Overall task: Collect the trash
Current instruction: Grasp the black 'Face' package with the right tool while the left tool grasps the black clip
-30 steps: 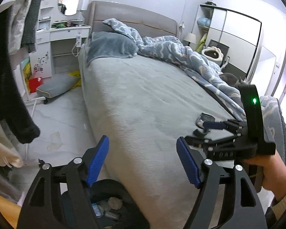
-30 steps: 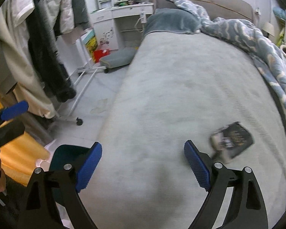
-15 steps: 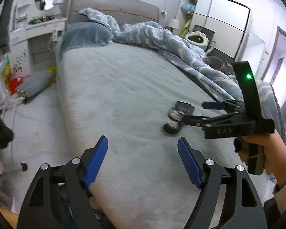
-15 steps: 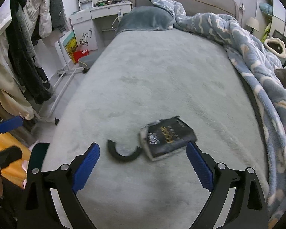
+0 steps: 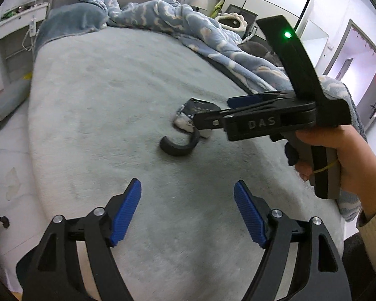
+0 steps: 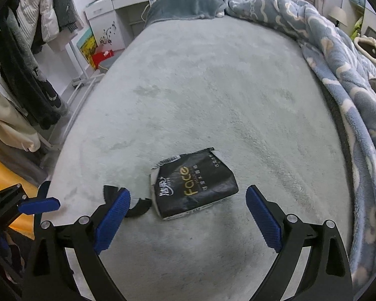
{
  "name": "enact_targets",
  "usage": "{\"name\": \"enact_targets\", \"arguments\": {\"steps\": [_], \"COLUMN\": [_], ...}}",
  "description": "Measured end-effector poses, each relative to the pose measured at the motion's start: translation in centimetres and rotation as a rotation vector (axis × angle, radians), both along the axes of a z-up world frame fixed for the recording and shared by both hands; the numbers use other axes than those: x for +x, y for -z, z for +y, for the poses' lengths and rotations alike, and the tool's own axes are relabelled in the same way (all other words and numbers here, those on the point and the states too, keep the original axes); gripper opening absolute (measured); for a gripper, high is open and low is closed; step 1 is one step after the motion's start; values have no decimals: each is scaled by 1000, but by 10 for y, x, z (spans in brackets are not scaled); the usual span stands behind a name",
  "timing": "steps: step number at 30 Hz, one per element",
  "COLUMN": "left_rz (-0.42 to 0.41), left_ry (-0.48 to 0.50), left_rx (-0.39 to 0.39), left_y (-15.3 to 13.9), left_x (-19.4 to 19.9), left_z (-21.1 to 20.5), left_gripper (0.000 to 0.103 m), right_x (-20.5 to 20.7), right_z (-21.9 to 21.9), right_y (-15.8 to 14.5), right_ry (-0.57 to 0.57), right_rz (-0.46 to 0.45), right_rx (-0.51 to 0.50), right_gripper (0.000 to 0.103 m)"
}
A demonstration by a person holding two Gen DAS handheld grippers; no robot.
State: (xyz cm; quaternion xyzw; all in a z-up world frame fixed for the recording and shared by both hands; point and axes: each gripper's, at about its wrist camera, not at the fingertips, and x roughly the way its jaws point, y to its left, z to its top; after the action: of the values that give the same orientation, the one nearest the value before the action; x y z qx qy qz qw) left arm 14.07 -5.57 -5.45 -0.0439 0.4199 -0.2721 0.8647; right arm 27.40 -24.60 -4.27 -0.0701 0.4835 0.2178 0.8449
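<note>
A black tissue pack point(image 6: 194, 184) printed "Face" lies on the grey bed point(image 6: 213, 87); it also shows in the left wrist view point(image 5: 195, 109). A black curved ring piece point(image 5: 178, 148) lies beside it, partly hidden behind a finger in the right wrist view point(image 6: 137, 207). My right gripper point(image 6: 188, 213) is open and empty, just in front of the pack, with its jaws wider than the pack. My left gripper point(image 5: 188, 210) is open and empty, over the bed short of the ring. The right gripper's body point(image 5: 270, 123) crosses the left wrist view.
A blue patterned duvet point(image 6: 338, 62) is bunched along the bed's right side, with a grey pillow point(image 6: 188, 2) at the head. Clothes point(image 6: 25, 50) hang on a rack left of the bed. A white dresser point(image 6: 117, 12) stands beyond them.
Both grippers have moved forward over the bed toward the tissue pack and ring. The pack now sits just ahead of the right gripper's open jaws. The bin by the bed has left view.
</note>
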Motion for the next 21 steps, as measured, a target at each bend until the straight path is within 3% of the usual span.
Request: {"name": "enact_targets", "arguments": {"steps": [6, 17, 19, 21], "left_rz": [18, 43, 40, 36], "left_ry": [7, 8, 2, -7], "left_rx": [4, -8, -2, 5], "left_y": [5, 10, 10, 11], "left_x": [12, 25, 26, 28], "left_z": [-11, -19, -21, -24], "left_gripper": [81, 81, 81, 81], "right_x": [14, 34, 35, 36], "right_z": [10, 5, 1, -4], "right_y": [4, 26, 27, 25], "right_ry": [-34, 23, 40, 57], "right_rz": [31, 96, 96, 93], "right_rx": [-6, -16, 7, 16], "right_gripper": [94, 94, 80, 76]}}
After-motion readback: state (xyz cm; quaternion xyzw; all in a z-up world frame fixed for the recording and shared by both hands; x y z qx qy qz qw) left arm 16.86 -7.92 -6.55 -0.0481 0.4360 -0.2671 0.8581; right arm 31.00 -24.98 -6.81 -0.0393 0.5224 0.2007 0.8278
